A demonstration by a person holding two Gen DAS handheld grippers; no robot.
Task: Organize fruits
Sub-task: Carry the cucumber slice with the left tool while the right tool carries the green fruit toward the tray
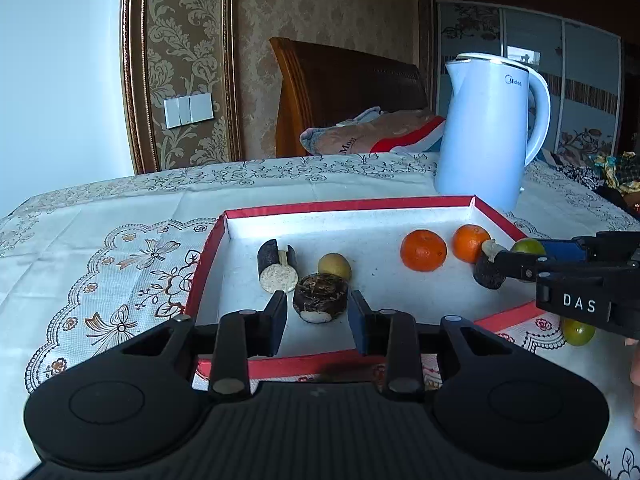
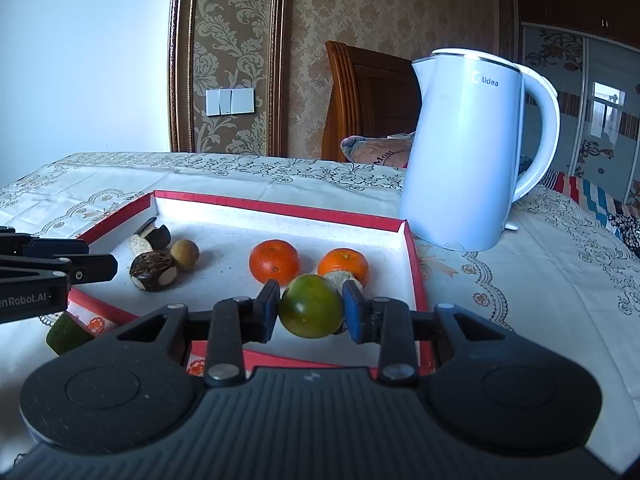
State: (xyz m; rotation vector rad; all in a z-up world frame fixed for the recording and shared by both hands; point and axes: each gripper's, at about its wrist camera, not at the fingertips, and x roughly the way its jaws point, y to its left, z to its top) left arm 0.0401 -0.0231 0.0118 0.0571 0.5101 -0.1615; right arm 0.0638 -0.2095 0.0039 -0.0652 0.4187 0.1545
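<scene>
**Green fruit gripped over red tray**

Green, roundish fruit (image 2: 311, 306) is sitting between the right gripper (image 2: 311, 309) jaws, which are closing on it from both sides, pads touching its skin. It is hanging over the near right part of the red-walled tray (image 2: 412, 256), just in front of the nearer orange (image 2: 343, 266). A second orange (image 2: 274, 261) is lying to its left on the white tray floor. A pale-topped dark piece (image 1: 489, 266) is sitting behind the green fruit, mostly hidden in the right wrist view.

The left gripper (image 1: 318, 320) is holding its jaws open with nothing between them, hovering over the near left part of the tray. Just ahead of it a dark brown round piece (image 1: 320, 298) is lying on the tray floor. Beyond that a small yellowish fruit (image 1: 335, 266) and a dark cut piece with a pale face (image 1: 277, 268) are resting close together.

Another green fruit (image 1: 578, 332) is lying on the tabletop outside the tray's near edge, on the patterned cloth (image 1: 120, 264). A white kettle (image 2: 464, 148) is standing on the cloth behind the tray's far right corner.
</scene>
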